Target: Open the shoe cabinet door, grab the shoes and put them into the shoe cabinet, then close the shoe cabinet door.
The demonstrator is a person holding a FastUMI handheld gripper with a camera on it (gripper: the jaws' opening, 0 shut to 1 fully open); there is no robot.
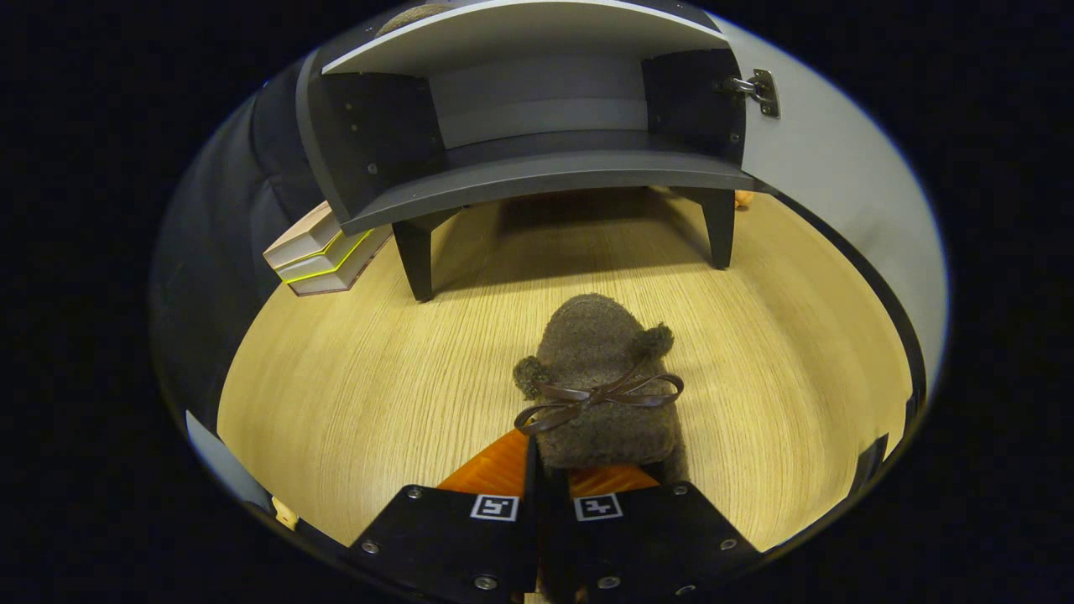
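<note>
Heel of the fuzzy brown slipper with leather bow (602, 382) hidden behind the tool (550, 470), whose fingers clench its rear edge. Slipper points toward the open grey shoe cabinet (537, 168), over the wood-grain worktop (352, 394). Stacked books (323, 252) left of cabinet, partly cut off.

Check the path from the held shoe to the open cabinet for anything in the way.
Nothing visible blocks it. The tongs grip the shoe; bare floor lies ahead up to the cabinet, door open. The books sit off left.

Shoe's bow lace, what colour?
Dark brown, glossy, tied across the fuzzy brown shoe held between the gripper fingers; clearest in the gripper view.
</note>
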